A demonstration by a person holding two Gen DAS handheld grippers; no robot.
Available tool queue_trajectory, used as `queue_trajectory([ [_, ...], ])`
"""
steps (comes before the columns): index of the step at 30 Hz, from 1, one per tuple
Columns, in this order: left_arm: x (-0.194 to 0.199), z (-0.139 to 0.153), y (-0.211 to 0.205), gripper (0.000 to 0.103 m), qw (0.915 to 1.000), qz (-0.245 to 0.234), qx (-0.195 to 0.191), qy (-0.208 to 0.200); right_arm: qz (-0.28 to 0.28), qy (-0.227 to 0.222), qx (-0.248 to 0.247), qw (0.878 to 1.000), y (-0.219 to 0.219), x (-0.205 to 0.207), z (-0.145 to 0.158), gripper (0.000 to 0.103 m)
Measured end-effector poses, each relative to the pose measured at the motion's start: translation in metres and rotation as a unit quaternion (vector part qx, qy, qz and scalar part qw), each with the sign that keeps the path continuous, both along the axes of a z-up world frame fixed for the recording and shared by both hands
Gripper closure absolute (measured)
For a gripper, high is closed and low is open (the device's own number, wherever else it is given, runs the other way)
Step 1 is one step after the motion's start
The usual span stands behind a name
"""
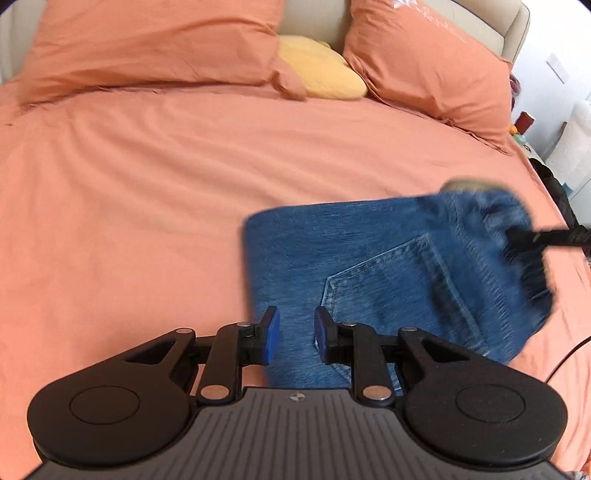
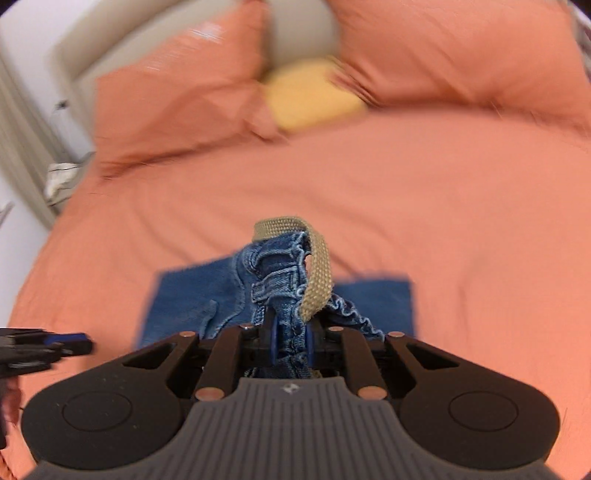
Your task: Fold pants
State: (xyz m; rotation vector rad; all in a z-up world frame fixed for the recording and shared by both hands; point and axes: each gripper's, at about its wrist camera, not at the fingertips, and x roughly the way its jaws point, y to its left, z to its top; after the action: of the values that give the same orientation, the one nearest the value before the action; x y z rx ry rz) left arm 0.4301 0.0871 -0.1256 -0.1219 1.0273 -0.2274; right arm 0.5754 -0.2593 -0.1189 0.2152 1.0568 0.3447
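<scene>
Blue jeans (image 1: 369, 266) lie folded on the orange bed sheet (image 1: 147, 206), back pocket up. My left gripper (image 1: 295, 332) is open and empty, hovering over the jeans' near left edge. My right gripper (image 2: 290, 332) is shut on the bunched waistband of the jeans (image 2: 280, 280), with a tan belt (image 2: 317, 258) looped over it, lifted above the folded denim. The right gripper also shows in the left wrist view (image 1: 517, 240), blurred, at the jeans' right end. The left gripper shows at the left edge of the right wrist view (image 2: 74, 341).
Two orange pillows (image 1: 147, 44) and a yellow cushion (image 1: 317, 70) lie at the head of the bed against a beige headboard (image 1: 509, 26). A nightstand with small items (image 1: 524, 125) stands at the right side. A cable (image 1: 565, 354) runs at the right edge.
</scene>
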Motion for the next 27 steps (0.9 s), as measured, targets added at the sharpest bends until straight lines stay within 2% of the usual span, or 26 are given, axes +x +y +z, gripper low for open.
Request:
queue_trajectory([
  [2,0.009,-0.009,-0.010,0.077,1.0000,-0.005,0.008,0.002,-0.010,0.025,0.000,1.000,-0.013,0.003,-0.032,0.093],
  [5,0.022,-0.020,-0.018,0.077,0.9999,-0.002,0.014,0.000,-0.022,0.031,0.004,0.999,-0.025,0.007,-0.061,0.092],
  [9,0.030,-0.032,-0.018,0.077,0.9999,0.013,0.001,0.000,-0.026,0.041,-0.043,0.998,-0.024,0.010,-0.080,0.091],
  [12,0.034,-0.039,-0.015,0.077,0.9997,0.024,-0.005,0.010,-0.024,0.046,-0.056,0.997,-0.021,0.014,-0.088,0.090],
  [15,0.029,-0.040,-0.014,0.077,0.9996,0.026,-0.006,0.008,-0.022,0.047,-0.061,0.997,-0.019,0.015,-0.082,0.083],
  [18,0.017,-0.033,-0.015,0.077,0.9998,0.016,-0.012,0.000,-0.014,0.021,-0.060,0.998,-0.017,0.007,-0.064,0.071],
  [23,-0.015,-0.019,-0.025,0.077,0.9998,-0.003,-0.005,-0.019,0.032,-0.055,-0.098,0.993,-0.008,-0.040,-0.024,0.072],
  [27,-0.042,-0.018,-0.040,0.077,0.9990,-0.020,0.001,-0.040,0.065,-0.097,-0.122,0.986,0.008,-0.077,-0.019,0.073],
])
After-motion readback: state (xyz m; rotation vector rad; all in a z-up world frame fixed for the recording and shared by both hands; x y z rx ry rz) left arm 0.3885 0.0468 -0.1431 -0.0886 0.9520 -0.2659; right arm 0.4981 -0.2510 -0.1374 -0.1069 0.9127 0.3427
